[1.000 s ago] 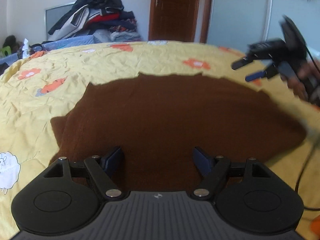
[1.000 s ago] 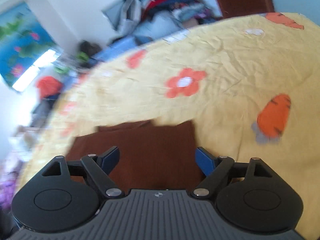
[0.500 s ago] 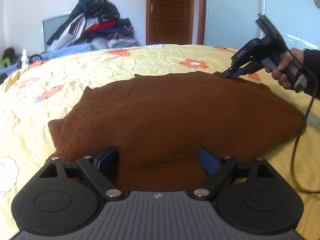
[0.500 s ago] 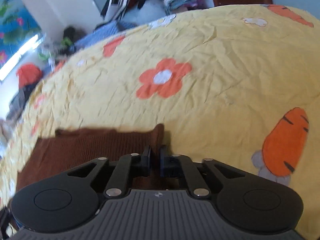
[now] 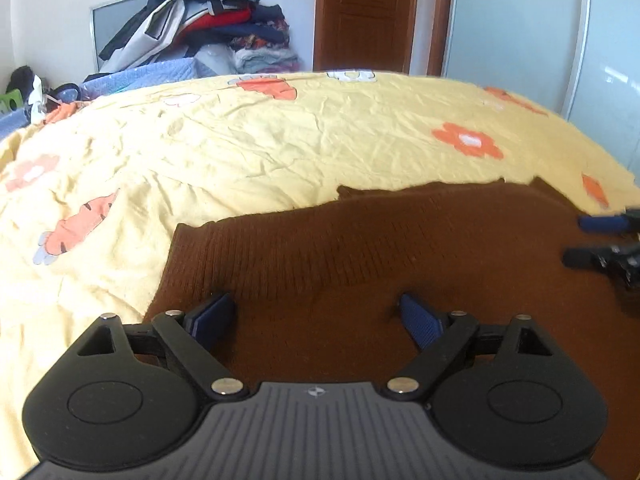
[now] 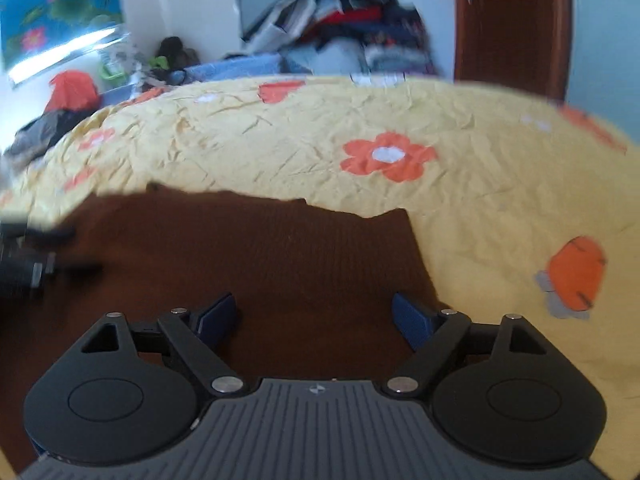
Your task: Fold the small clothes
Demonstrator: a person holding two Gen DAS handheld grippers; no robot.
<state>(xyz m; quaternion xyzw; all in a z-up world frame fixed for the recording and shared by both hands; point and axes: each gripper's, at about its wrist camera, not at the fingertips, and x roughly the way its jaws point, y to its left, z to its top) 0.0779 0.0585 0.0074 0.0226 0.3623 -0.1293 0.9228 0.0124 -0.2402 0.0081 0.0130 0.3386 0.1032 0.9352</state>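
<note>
A brown knitted garment lies flat on the yellow bedsheet; it also shows in the right wrist view. My left gripper is open and empty, low over the garment's near left part. My right gripper is open and empty over the garment's near right part, close to its right edge. The right gripper's fingers show at the right edge of the left wrist view, spread apart. The left gripper shows blurred at the left edge of the right wrist view.
The bedsheet has orange flower and carrot prints. A heap of clothes is piled beyond the bed's far side. A brown door and a pale wardrobe stand behind. Clutter lies at the far left.
My right gripper was shut at the garment's far corner and is now open and nearer, over the garment. My left gripper has shifted left and stays open.
</note>
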